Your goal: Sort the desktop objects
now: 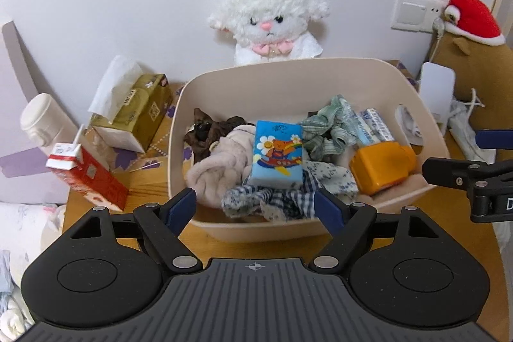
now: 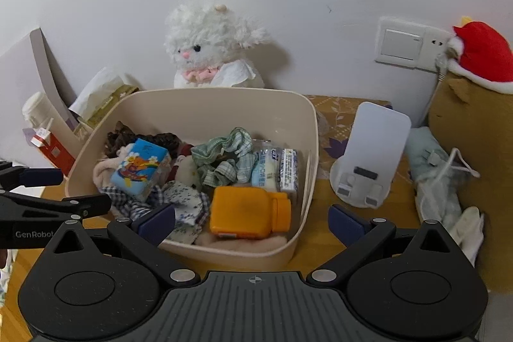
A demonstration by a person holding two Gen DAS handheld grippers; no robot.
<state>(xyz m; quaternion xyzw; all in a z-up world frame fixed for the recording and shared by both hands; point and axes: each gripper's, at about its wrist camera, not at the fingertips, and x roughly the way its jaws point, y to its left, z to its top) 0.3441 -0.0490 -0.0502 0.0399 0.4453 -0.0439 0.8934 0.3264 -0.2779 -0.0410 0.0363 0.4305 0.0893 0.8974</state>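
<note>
White wall behind, wooden worktop (image 1: pixel 154 181) below, partly under a patterned cloth.

Beige bin (image 1: pixel 288 76) sits mid-worktop, in front of a white plush lamb (image 1: pixel 269 18) that leans on the wall. Inside the bin:
- blue tissue pack (image 1: pixel 277 154) with a cartoon bear, lying on top of the heap of fabric, left of centre
- orange bottle (image 1: pixel 381 170) on its side at the right near corner
- green checked scrunchie (image 1: pixel 333 127) behind it
- small white-and-blue packets (image 1: pixel 373 125) against the right wall
- brown, beige and blue-check cloths under and around the tissue pack

Outside the bin: gold tissue box (image 1: pixel 141 111) and red drink carton (image 1: pixel 86 175) with a straw to its left, white jar (image 1: pixel 41 120) further left. White phone stand (image 2: pixel 368 162) to the right, well apart from the bin. Red plush cap (image 2: pixel 484 53) sits on a brown plush at far right, by the wall switch (image 2: pixel 404 44).

Left hand-held gripper (image 1: pixel 256 207): jaws wide, nothing between the pads, poised over the bin's near rim.
Right hand-held gripper (image 2: pixel 251 225): jaws wide, empty, poised above the bin's near right corner, with the orange bottle lying below it, untouched.
</note>
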